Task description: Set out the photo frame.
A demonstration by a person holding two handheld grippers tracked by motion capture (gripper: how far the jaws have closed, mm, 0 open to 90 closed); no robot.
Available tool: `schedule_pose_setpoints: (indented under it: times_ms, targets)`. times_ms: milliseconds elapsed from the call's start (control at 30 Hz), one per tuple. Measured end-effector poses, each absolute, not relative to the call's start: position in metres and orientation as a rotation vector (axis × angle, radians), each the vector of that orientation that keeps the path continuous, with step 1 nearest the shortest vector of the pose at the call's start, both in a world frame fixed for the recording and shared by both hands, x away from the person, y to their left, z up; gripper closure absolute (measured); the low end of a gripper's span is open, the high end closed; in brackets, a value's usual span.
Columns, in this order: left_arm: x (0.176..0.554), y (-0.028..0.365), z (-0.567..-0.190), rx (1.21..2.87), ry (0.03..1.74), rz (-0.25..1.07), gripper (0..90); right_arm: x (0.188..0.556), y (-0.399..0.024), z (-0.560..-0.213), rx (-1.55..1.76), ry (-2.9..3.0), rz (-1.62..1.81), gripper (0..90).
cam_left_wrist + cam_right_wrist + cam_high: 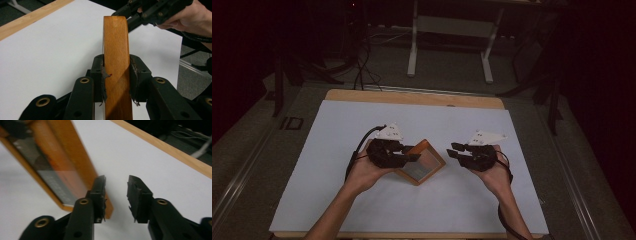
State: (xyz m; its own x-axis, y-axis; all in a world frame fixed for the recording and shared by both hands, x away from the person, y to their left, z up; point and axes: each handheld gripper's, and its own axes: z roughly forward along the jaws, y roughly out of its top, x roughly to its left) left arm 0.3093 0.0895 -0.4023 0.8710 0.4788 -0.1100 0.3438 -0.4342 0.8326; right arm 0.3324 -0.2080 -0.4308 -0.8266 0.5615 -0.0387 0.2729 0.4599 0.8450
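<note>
The left tongs (117, 75) clamp the wooden picture frame (421, 161), tilted up at mid-table (337, 130). The right tongs (116, 195), just right of it, gape empty. Next, probably regrip its right edge.

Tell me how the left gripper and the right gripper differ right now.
The left gripper is clamped on the wooden frame's edge; the right gripper holds nothing, its jaws apart beside the frame. The left one lifts the frame's side off the white mat; the right hovers clear. Both are black, hand-held, with grey top plates.
</note>
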Motion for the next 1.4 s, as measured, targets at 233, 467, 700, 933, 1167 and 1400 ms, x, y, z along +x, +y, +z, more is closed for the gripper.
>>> schedule_pose_setpoints:
  times_ms: [233,467,700,933,1167,1400]
  targets:
    - [0.311,0.088,-0.403,2.065,0.576,0.169,68.9,0.328,-0.195,-0.434,0.587,2.466,1.321,50.5]
    - [0.313,0.087,-0.402,2.08,0.523,0.15,68.6,0.335,-0.182,-0.439,0.55,2.511,1.359,42.6]
    - [0.317,0.088,-0.402,2.097,0.464,0.114,68.2,0.338,-0.171,-0.443,0.504,2.558,1.397,37.1]
    - [0.323,0.09,-0.404,2.089,0.477,0.105,67.0,0.336,-0.167,-0.442,0.456,2.585,1.395,41.2]
    - [0.326,0.092,-0.407,2.078,0.503,0.108,62.6,0.332,-0.173,-0.441,0.447,2.582,1.4,51.2]
    - [0.328,0.095,-0.411,2.061,0.549,0.116,55.2,0.328,-0.181,-0.44,0.423,2.574,1.407,66.4]
